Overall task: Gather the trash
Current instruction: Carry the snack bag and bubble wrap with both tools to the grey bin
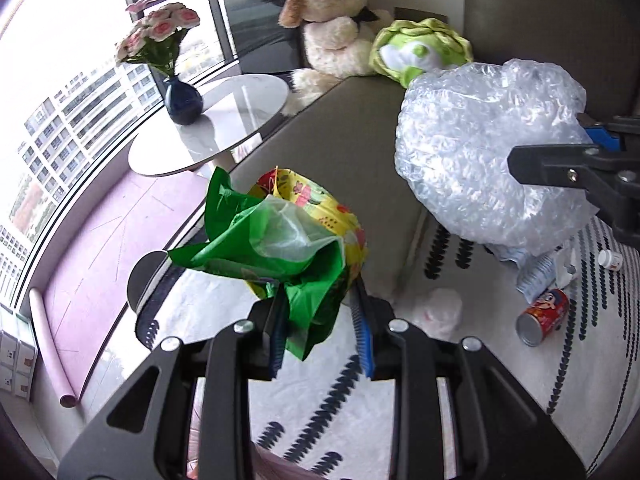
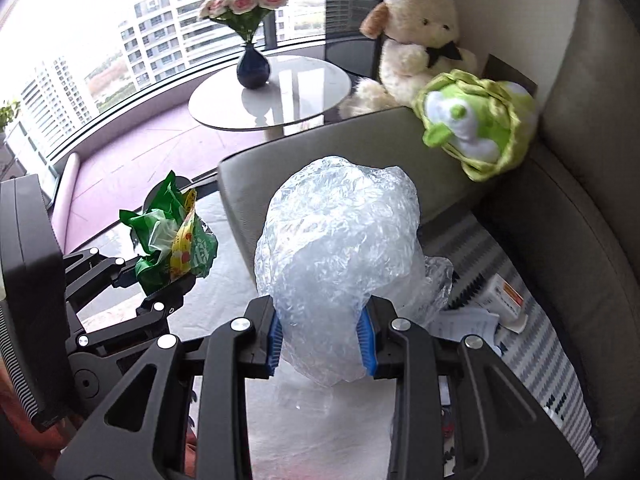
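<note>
Left gripper (image 1: 322, 330): closed on green/yellow wrappers (image 1: 280, 236), a crumpled bundle held up off the floor, in front of the sofa (image 1: 340, 152) edge. Blue pads (image 1: 364, 338) pinch the lower tail of the green plastic.

Right gripper (image 2: 322, 340): closed on bubble wrap (image 2: 340, 248), a large clear wad held in the air above the rug (image 2: 540, 320); pads (image 2: 366, 338) press it on both sides. In left wrist view the same wad (image 1: 488, 152) sits right of the wrappers, apart from them, w/ the right gripper (image 1: 584, 148) entering from the right edge.

Trash on the rug (image 1: 320, 408), near sofa base: red can (image 1: 544, 316) lying on its side; white crumpled bag (image 1: 438, 312) just left of it; small white bottle (image 1: 610, 259) beyond; crushed clear bottle (image 1: 536, 276) partly hidden under the wad. Right wrist view also shows papers (image 2: 468, 324) and a small box (image 2: 506, 296) on the rug beside the sofa.

Surroundings: plush dog (image 2: 416, 36) and green plush (image 2: 476, 120) on the sofa corner; round table (image 2: 268, 96) by the window carrying a blue vase (image 2: 252, 66) w/ pink flowers (image 2: 246, 2).
</note>
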`<state>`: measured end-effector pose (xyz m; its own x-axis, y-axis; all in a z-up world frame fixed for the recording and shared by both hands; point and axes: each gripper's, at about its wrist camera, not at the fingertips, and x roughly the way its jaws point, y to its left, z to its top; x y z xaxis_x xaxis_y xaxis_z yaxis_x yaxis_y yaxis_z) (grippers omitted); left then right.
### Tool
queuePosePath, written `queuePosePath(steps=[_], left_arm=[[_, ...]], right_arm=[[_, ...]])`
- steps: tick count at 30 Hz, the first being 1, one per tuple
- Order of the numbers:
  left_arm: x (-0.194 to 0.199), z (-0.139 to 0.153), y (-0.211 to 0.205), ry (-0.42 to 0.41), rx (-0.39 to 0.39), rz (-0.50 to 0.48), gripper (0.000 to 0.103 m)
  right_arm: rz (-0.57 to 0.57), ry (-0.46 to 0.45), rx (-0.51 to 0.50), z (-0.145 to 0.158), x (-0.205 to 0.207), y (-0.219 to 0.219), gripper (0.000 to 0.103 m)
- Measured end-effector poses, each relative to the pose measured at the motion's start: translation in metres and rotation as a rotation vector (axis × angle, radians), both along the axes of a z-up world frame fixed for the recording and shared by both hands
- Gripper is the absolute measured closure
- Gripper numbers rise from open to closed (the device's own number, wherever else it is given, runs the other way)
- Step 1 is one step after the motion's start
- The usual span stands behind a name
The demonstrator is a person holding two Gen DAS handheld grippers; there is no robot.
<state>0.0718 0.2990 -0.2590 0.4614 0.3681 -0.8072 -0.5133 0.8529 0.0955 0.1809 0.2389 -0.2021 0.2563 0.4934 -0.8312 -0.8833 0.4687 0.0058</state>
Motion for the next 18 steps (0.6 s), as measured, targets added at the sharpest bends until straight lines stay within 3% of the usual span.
queuePosePath(steps=[9,18], left_arm=[[-0.069,-0.010,0.150,0.010,0.035,0.190,0.074],[-0.137,-0.034,0.276,0.038,0.036,0.404,0.074]], right_arm=[[0.206,0.040,0.007,-0.010,-0.057,0.161,0.074],[0.416,0.083,0.017,-0.041,-0.125,0.313,0.074]])
